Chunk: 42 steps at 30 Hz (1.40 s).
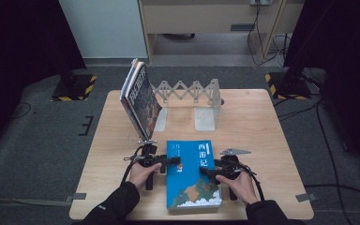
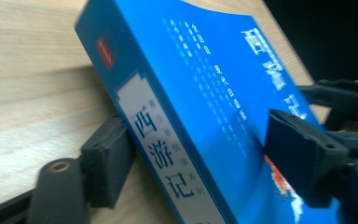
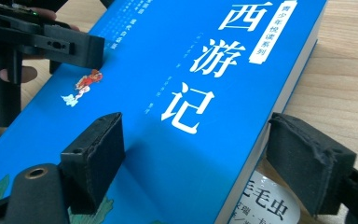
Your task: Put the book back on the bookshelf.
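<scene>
While both hands sit at lower centre of high view, blue book (image 1: 192, 174) lies flat on table (image 1: 253, 117), near edge. L gripper (image 1: 176, 162) at book's left edge: 1 jaw on cover, 1 under spine side, pads touching – clamped on book. R gripper (image 1: 205, 170) at right edge: 1 jaw on cover, other beside page edge; contact there unclear, can't tell if gripped. 2 books (image 1: 138, 96) lean against rack (image 1: 192, 96), upper centre.

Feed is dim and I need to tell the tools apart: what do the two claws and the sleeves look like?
Both are black two-jaw tools with blocky foam-like pads. The left claw trails a black cable; the right claw carries a grey three-cornered plate and a looping black cable. Both sleeves are dark.
</scene>
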### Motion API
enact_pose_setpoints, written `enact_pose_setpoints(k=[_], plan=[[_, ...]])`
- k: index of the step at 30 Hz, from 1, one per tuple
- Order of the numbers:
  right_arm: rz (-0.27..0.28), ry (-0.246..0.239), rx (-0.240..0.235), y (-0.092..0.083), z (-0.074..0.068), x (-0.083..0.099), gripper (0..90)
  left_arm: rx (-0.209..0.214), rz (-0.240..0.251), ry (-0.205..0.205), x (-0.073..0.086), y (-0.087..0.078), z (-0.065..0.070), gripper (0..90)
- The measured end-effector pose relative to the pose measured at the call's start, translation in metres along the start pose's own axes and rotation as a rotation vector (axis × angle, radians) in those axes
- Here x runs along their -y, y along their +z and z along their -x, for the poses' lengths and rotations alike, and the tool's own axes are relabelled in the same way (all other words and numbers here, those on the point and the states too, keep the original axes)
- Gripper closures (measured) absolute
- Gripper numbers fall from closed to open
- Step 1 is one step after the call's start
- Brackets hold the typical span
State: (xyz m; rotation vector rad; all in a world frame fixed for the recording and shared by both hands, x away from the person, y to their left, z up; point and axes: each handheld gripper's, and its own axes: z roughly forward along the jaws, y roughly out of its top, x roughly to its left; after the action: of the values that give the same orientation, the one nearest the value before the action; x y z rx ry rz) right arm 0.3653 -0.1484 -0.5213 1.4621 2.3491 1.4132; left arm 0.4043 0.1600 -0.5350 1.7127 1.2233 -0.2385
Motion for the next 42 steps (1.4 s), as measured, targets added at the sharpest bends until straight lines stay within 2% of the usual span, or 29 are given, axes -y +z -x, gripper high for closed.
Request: enact_pose_setpoints(k=[2, 5, 9, 18, 21, 22, 25, 28, 31, 35, 42], plan=[[0.000, 0.004, -0.004, -0.001, 0.000, 0.000, 21.1, -0.001, -0.002, 0.013, -0.001, -0.001, 0.002, 26.7], [-0.001, 0.007, -0.005, -0.001, 0.001, 0.000, 22.3, 0.032, -0.002, 0.007, -0.003, -0.002, 0.004, 30.6], [0.002, 0.014, -0.007, -0.002, 0.002, 0.000, 23.3, 0.036, -0.009, 0.017, -0.004, -0.002, 0.005, 31.3], [0.003, 0.002, -0.014, -0.002, 0.002, -0.001, 25.7, 0.087, -0.064, 0.005, -0.008, 0.005, 0.002, 30.0], [0.003, -0.004, -0.017, -0.002, 0.003, -0.001, 27.0, 0.114, -0.090, 0.013, -0.008, 0.012, 0.005, 31.8], [0.009, -0.006, -0.022, -0.002, 0.003, -0.001, 28.3, 0.106, -0.089, 0.024, -0.007, 0.013, 0.007, 29.5], [0.004, -0.014, -0.018, -0.003, 0.001, -0.002, 28.4, 0.118, -0.080, -0.008, -0.009, 0.010, 0.007, 35.4], [0.001, -0.008, -0.023, -0.003, 0.002, -0.002, 28.5, 0.123, -0.066, -0.022, -0.011, 0.006, 0.011, 41.2], [0.002, -0.005, -0.027, -0.004, 0.002, -0.002, 28.5, 0.119, -0.066, 0.004, -0.013, 0.003, 0.014, 43.3], [0.000, 0.000, -0.034, -0.003, 0.004, -0.002, 28.9, 0.108, -0.049, 0.060, -0.014, 0.001, 0.020, 46.7], [0.000, 0.018, -0.035, -0.006, 0.006, -0.006, 35.1, 0.102, -0.036, 0.076, -0.017, -0.002, 0.025, 48.3]])
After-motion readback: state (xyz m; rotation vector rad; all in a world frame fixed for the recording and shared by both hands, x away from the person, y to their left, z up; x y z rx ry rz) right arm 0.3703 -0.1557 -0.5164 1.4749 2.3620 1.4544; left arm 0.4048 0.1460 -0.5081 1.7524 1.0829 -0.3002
